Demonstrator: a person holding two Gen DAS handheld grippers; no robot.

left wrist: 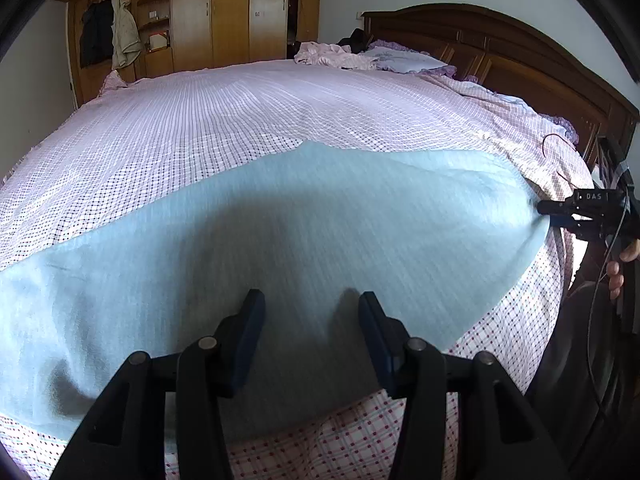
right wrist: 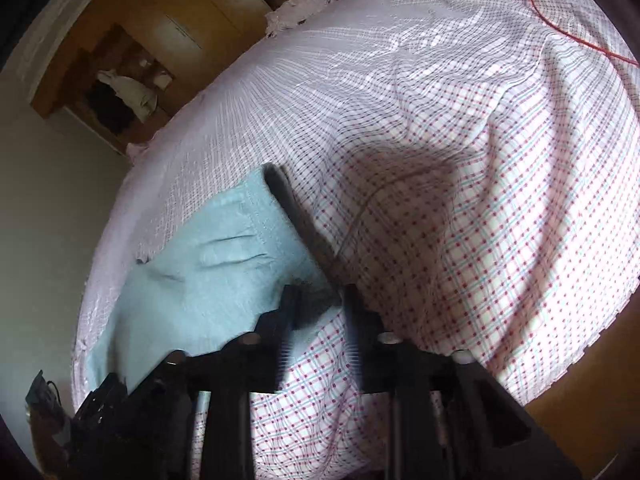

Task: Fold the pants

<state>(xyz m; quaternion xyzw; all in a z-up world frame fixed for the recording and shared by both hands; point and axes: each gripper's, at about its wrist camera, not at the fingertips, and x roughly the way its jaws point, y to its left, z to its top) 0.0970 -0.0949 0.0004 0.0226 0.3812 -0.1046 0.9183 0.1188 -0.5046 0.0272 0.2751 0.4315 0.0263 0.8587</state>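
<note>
The light blue pants (left wrist: 280, 240) lie spread flat on the checked bedsheet (left wrist: 280, 104). My left gripper (left wrist: 312, 312) is open and hovers just above the pants near the bed's front edge, holding nothing. In the left wrist view my right gripper (left wrist: 548, 214) sits at the pants' right corner, seemingly pinching the cloth. In the right wrist view the right gripper (right wrist: 318, 300) has its jaws apart around the dark-edged waistband corner (right wrist: 304, 232) of the pants (right wrist: 208, 272); motion blur hides the grip.
A wooden headboard (left wrist: 520, 52) stands at the right, with a pillow (left wrist: 404, 60) and crumpled pink clothes (left wrist: 332, 56) at the far end. A wardrobe (left wrist: 224, 12) stands behind the bed. A red cord (right wrist: 560, 20) lies on the sheet.
</note>
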